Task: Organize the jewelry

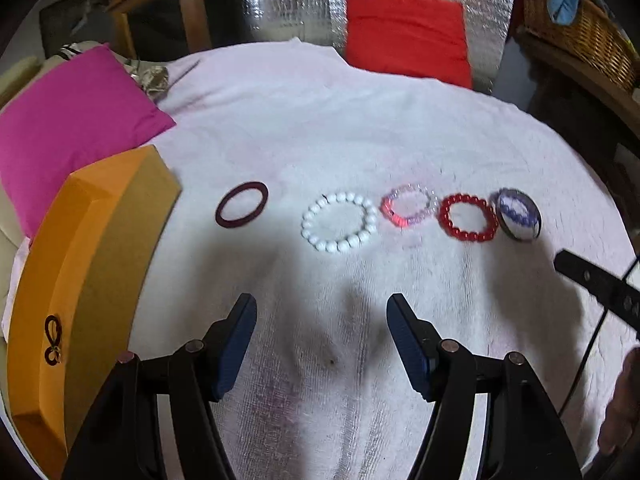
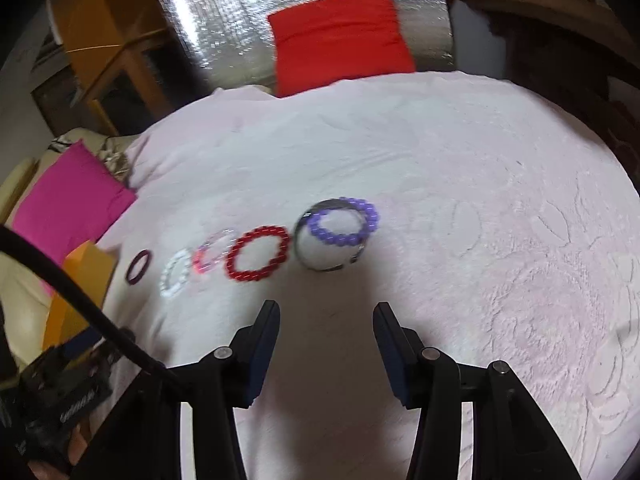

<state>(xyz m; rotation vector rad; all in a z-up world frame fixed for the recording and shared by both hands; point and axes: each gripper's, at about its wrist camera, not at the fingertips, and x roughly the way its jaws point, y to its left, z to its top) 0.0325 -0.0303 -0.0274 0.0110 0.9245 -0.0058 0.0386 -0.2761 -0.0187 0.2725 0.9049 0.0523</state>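
Orange box (image 1: 80, 272): far left on the white towel-covered surface (image 1: 320, 128), lid bearing a small dark looped emblem; magenta cushion (image 1: 68, 128) behind it.

Dark maroon bangle (image 1: 241, 204): lying flat, just right of the box, apart from the rest.

White bead bracelet (image 1: 339, 222): flat, next in the row.

Pink-and-clear bead bracelet (image 1: 408, 205): just beside the white one (blurred; contact uncertain).

Red bead bracelet (image 1: 468, 218): close against its neighbours.

Purple bead bracelet (image 2: 344, 222): row's right end, overlapping a thin dark metal bangle (image 2: 320, 264).

Red cushion (image 1: 406, 36): at the far edge, against silver foil.

Left gripper (image 1: 322, 320): released, nothing between the blue pads, above bare towel below the white bracelet.

Right gripper (image 2: 326, 324): likewise released and empty, near the purple bracelet.
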